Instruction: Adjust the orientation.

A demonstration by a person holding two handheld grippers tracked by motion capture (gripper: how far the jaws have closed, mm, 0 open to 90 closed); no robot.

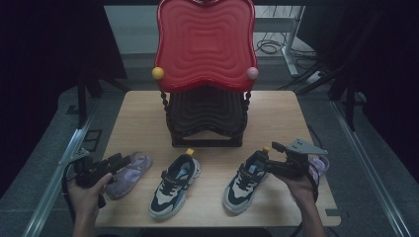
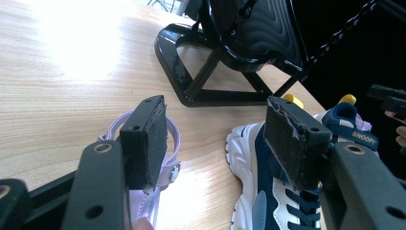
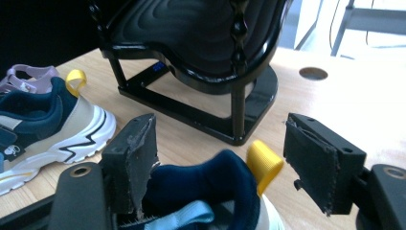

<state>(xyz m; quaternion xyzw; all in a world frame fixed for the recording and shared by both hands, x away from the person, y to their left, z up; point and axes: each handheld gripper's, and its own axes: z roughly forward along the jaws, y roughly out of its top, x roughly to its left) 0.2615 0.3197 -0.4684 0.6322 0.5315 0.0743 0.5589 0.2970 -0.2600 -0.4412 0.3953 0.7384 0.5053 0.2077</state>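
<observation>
Straddling the heel of the right sneaker on the tabletop, right tool gapes wide for a grab, nothing clamped; left tool open, empty, over the purple sandal.

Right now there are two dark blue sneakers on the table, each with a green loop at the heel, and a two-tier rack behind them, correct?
Not quite: the heel loops are yellow, not green. The right gripper view shows the yellow loop on the near sneaker, and the high view shows one on the other sneaker too. The rest holds: two dark blue sneakers, with the two-tier rack behind them.
</observation>
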